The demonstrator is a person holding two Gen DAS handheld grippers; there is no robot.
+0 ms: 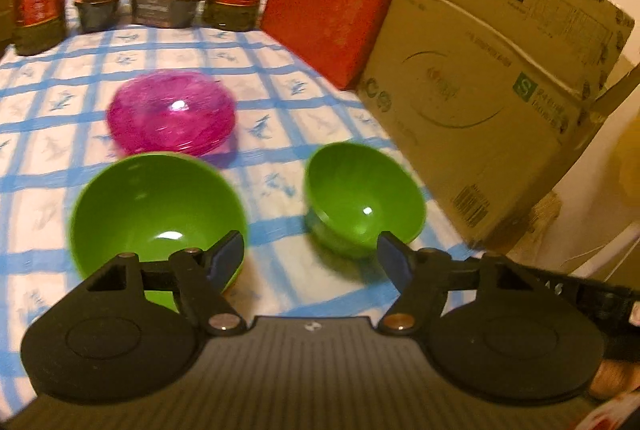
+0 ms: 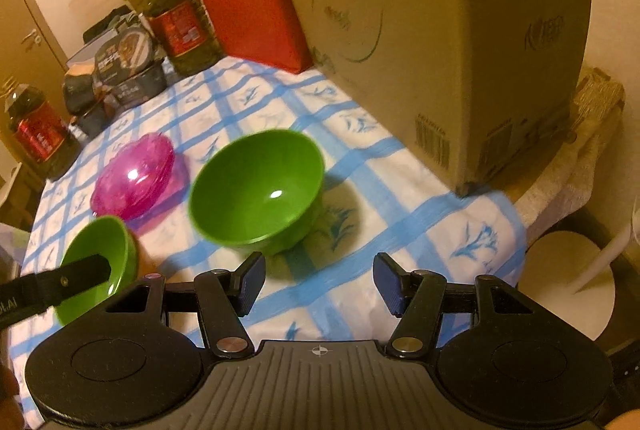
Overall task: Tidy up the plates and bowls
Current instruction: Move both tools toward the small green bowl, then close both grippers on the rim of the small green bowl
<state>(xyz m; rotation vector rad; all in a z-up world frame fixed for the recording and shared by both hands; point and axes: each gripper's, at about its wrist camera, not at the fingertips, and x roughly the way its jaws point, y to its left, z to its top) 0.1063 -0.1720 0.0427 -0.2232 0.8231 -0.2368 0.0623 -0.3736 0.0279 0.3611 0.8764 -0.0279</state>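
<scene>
Left wrist view: on the checked cloth of the bench, one green bowl sits just left of the pink bowl stack's near edge. A second green bowl stands to the right, apart. The left hand-held gripper hangs nearer than both, fingers apart, nothing between them. The right hand-held gripper likewise stands open, empty.

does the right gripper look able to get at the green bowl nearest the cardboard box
Probably yes. The right gripper is open and empty, the green bowl sits just ahead of it on the tablecloth, nothing between. The cardboard box stands off to one side.
</scene>
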